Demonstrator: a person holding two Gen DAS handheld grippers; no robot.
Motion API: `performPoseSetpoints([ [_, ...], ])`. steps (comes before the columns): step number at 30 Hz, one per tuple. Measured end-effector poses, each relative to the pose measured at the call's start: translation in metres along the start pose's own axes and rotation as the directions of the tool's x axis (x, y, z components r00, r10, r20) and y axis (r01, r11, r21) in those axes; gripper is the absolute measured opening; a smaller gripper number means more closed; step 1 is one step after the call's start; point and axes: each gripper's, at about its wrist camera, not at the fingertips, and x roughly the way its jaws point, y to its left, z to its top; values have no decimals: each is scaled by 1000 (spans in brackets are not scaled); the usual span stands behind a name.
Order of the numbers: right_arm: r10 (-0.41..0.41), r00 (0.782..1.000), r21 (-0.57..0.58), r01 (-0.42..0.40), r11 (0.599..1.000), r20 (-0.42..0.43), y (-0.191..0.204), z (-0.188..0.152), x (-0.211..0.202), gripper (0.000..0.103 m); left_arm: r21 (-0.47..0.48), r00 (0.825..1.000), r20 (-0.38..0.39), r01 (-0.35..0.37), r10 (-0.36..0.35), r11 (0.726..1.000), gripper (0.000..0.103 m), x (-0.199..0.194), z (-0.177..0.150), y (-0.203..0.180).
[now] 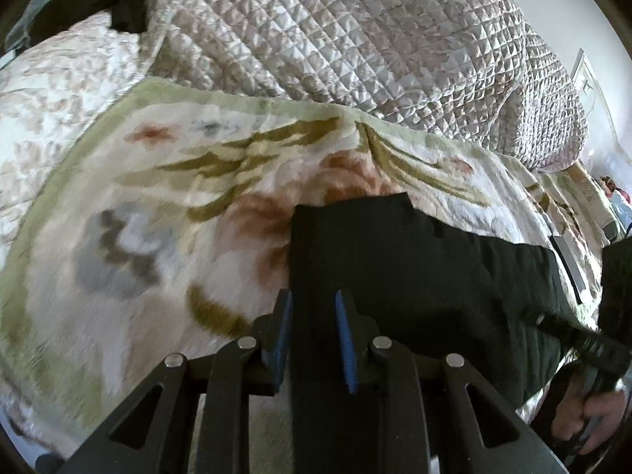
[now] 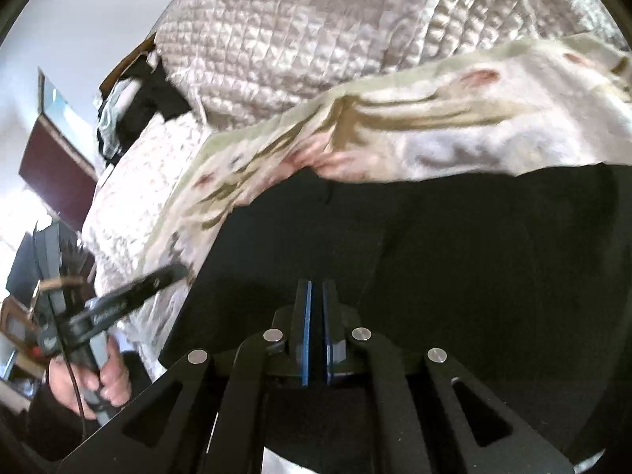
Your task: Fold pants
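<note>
1. Left hand-held gripper [image 1: 314, 308] hovers low over the near left edge of the black pants [image 1: 414, 268], its blue-padded fingers apart with a moderate gap and nothing between them.
2. The right hand-held gripper [image 2: 316, 296] has its two blue pads drawn nearly together, only a thin slit showing; whether a fold of dark cloth is pinched in that slit cannot be told, since the fabric beyond is equally black.
3. The pants lie spread on a floral blanket [image 1: 158, 197] on the bed, with a quilted cover [image 1: 355, 39] bunched behind. In the left wrist view a squared end, possibly a cuff or the waist, points toward the quilt; the garment runs away to the right.
4. Each wrist camera catches the other tool at the frame edge, gripped in the person's hand [image 2: 98, 379], so the two grippers work at opposite ends of the garment.
5. Handling, as a judgement: the cloth looks soft, light and limp, with no stiffness to carry a fold, so it will sag and drag on the plush blanket. A hold at the corners of one end, both layers pinched together, seems best; a grip mid-panel would probably lift only the top layer and wrinkle the rest.
</note>
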Motion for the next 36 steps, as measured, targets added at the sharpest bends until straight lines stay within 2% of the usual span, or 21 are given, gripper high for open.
performPoseSetpoints([
  [2, -17, 999, 10, 17, 1000, -38, -11, -2, 15, 4, 1, 999, -40, 5, -5, 1000, 25, 17, 2, -2],
  [4, 21, 1000, 48, -20, 999, -13, -19, -1, 12, 3, 14, 998, -67, 2, -1, 1000, 25, 30, 0, -5],
  [7, -31, 999, 37, 30, 999, 24, -24, 3, 3, 4, 46, 999, -45, -8, 10, 999, 27, 32, 0, -9],
  [9, -33, 999, 65, 31, 997, 17, -31, 3, 0, 4, 41, 999, -49, -9, 11, 999, 27, 31, 0, -8],
  [11, -4, 1000, 104, 3, 995, 18, -37, -2, -7, 7, 41, 998, -57, -21, 24, 999, 27, 26, 0, -9],
  [14, 29, 999, 115, -31, 993, 18, -36, -15, -20, 24, 37, 998, -54, -25, 27, 999, 27, 14, -8, -7],
  [16, 66, 998, 130, -66, 989, 0, -34, -27, -25, 24, 24, 998, -53, -27, 28, 999, 27, 5, -15, -4],
  [19, 66, 998, 110, -64, 992, -21, -29, -33, -22, 24, 6, 998, -50, -36, 36, 999, 27, -9, -26, 1],
  [25, 83, 995, 82, -79, 994, -52, -20, -17, 1, 24, -11, 999, -27, -42, 42, 999, 27, -30, -34, 3],
  [26, 89, 994, 74, -85, 994, -56, -19, -15, 3, 24, -13, 999, -24, -41, 41, 999, 27, -32, -35, 3],
  [28, 89, 994, 58, -86, 995, -68, -16, -9, 10, 4, -13, 999, -23, -42, 41, 999, 27, -34, -37, 1],
  [30, 99, 992, 66, -94, 993, -81, -18, -3, 13, 2, -12, 999, -28, -38, 37, 999, 27, -34, -39, -1],
  [34, 105, 994, 55, -105, 993, -1, -20, 5, -3, 2, -3, 999, -29, -23, 23, 1000, 27, -35, -43, -7],
  [36, 86, 996, 72, -84, 994, -19, -29, 4, 3, 2, 2, 999, -44, -19, 19, 1000, 27, -30, -46, -10],
])
